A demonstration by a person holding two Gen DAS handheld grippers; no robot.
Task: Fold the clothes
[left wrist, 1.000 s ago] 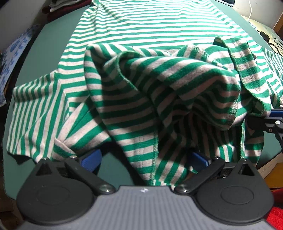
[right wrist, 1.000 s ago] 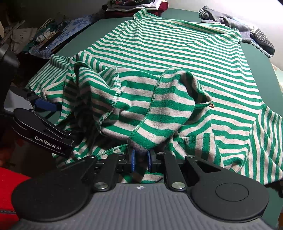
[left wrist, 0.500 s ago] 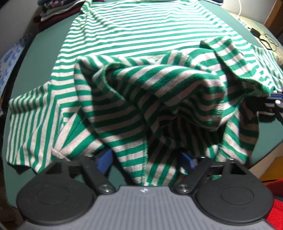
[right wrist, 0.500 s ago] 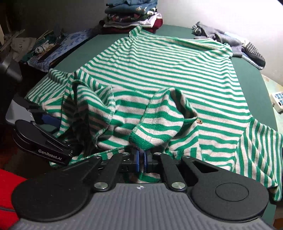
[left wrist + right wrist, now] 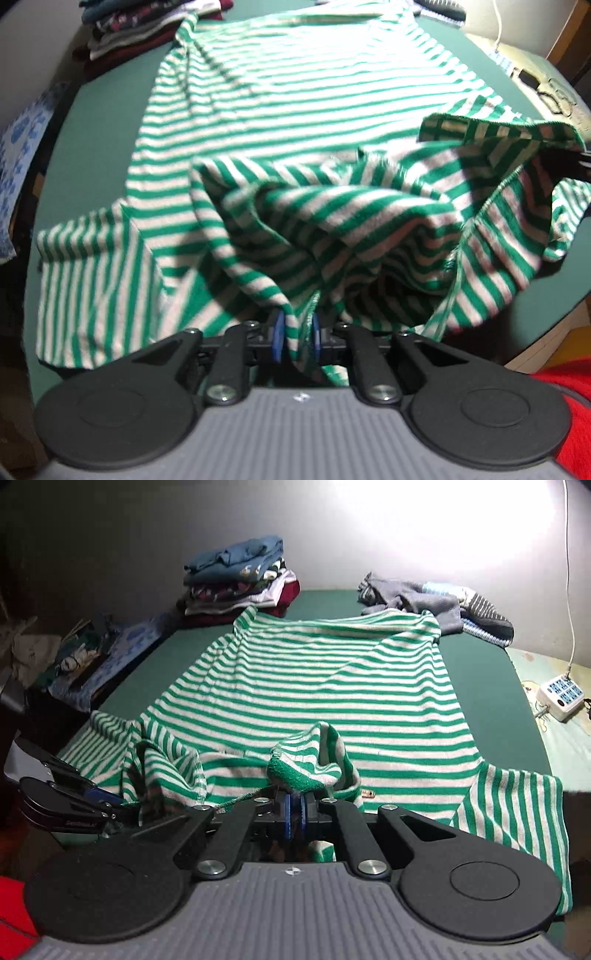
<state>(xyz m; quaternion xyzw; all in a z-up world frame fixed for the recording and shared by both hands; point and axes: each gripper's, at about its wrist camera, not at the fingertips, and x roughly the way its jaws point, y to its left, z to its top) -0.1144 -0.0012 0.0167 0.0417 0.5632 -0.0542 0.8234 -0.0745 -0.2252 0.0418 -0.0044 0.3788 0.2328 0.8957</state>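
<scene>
Green-striped T-shirt (image 5: 325,686) lay spread on the counter (image 5: 491,686); left tool (image 5: 295,334) and right tool (image 5: 294,812) each pinched its near edge, apparently to fold it over.

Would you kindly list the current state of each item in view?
Striped shirt: spread flat, near edge lifted and bunched.
Left tool: shut on the shirt.
Right tool: shut on the shirt.
Clothes stack: folded.
Grey garments: unfolded heap.

Green-striped shirt (image 5: 314,686) – spread flat, hem bunched
</scene>
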